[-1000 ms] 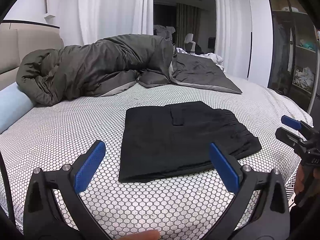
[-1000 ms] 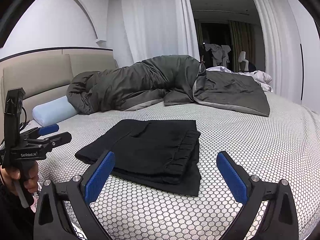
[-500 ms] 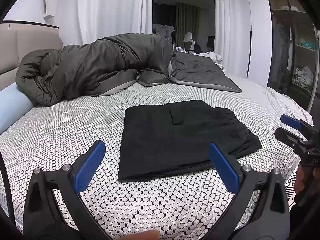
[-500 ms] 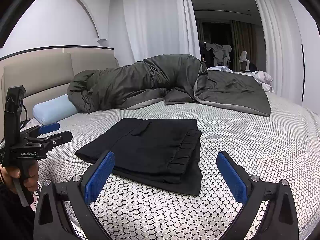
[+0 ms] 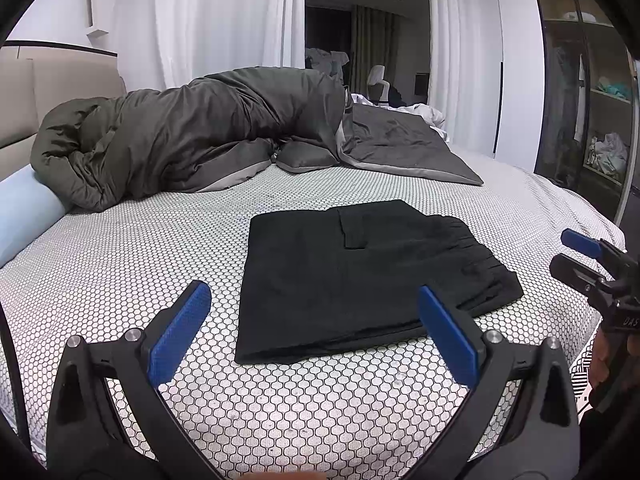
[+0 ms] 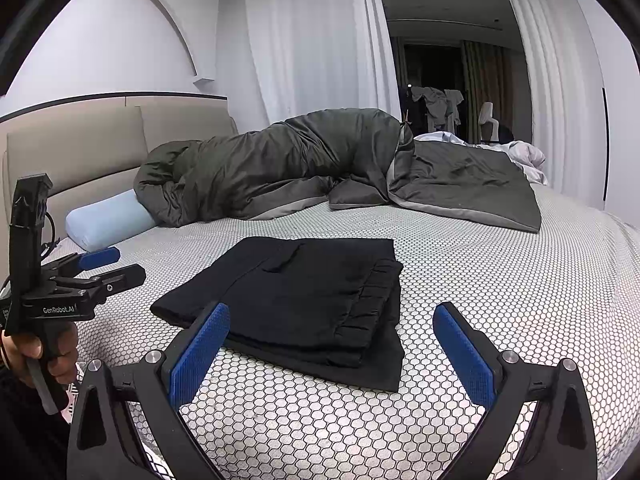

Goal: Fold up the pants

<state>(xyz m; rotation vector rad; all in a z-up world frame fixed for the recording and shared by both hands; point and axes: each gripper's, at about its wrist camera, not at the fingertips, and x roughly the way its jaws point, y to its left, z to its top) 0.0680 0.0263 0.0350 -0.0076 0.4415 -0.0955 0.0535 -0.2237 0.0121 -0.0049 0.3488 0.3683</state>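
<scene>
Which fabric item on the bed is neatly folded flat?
The black pants, a flat rectangle near both grippers; the grey duvet lies bunched by the headboard.

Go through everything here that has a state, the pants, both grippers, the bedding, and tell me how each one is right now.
pants: folded into a flat stack, lying free on the bed.
left gripper: open, empty, apart from the pants.
right gripper: open, empty, apart from the pants.
duvet: bunched up by the headboard.
bolster pillow: lying flat, one end under the duvet.
curtains: drawn apart at the doorway.
</scene>
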